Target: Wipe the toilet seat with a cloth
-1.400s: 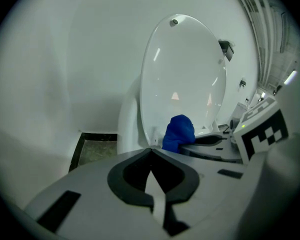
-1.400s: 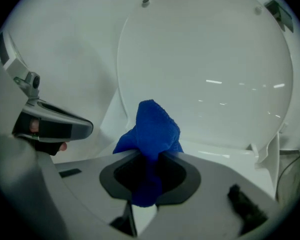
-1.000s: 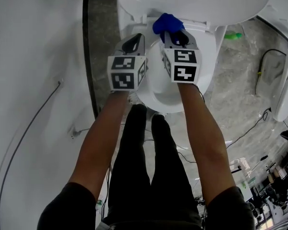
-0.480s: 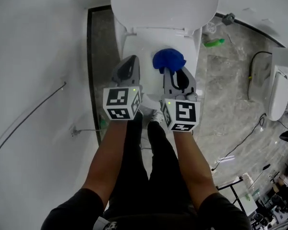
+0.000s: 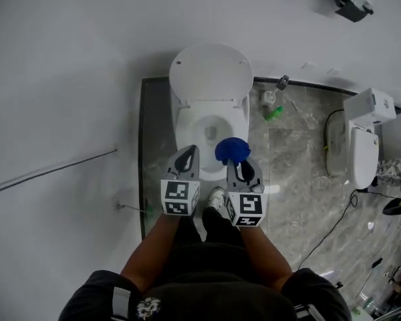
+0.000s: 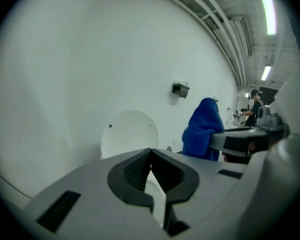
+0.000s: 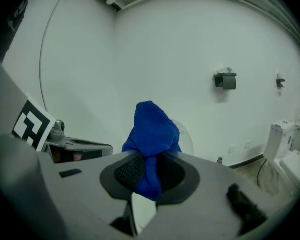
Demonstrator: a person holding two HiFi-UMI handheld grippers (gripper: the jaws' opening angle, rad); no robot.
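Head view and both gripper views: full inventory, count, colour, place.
toilet: 1, white, centre against the wall, lid up
second toilet: 1, white, right edge of the floor
cloth: 1, blue, bunched in the right tongs, above the bowl's front
green object: 1, green, on the floor right of the toilet; too small to identify
wall fixture: 1, black, high on the wall at right
cables: several, black, on the floor at right
bystander: 1, far right background of the left gripper view
left tongs: 1, grey, shut, empty
right tongs: 1, grey, shut on the cloth
forearms: 2, bare, bottom centre
legs: 2, black trousers, between the forearms
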